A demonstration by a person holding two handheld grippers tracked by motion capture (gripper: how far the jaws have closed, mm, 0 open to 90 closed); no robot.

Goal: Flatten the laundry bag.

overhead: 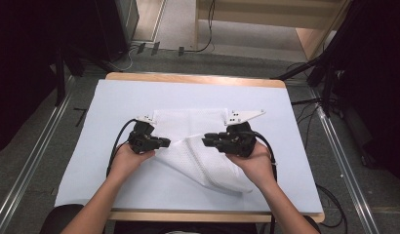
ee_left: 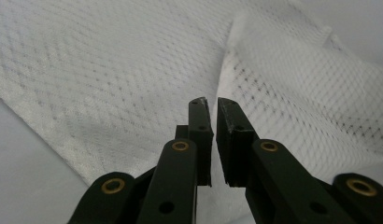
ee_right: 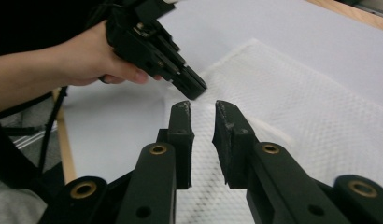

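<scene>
A white mesh cloth (overhead: pixel 198 146) lies partly folded in the middle of the table, one flap running toward the front right. My left gripper (overhead: pixel 168 143) hovers over the cloth's left edge, pointing right. In the left gripper view my left gripper (ee_left: pixel 212 100) has its jaws almost together with nothing between them, above the cloth (ee_left: pixel 110 70) and its raised fold. My right gripper (overhead: pixel 205 141) faces it from the right, pointing left. Its jaws (ee_right: pixel 202 105) stand a little apart and empty above the cloth (ee_right: pixel 297 107), with the left gripper (ee_right: pixel 196 91) just beyond them.
A pale mat (overhead: pixel 139 92) covers the wooden table (overhead: pixel 195 78). Black cables trail from both grippers toward the front edge. Dark stands and cables stand on the floor to the left and right of the table.
</scene>
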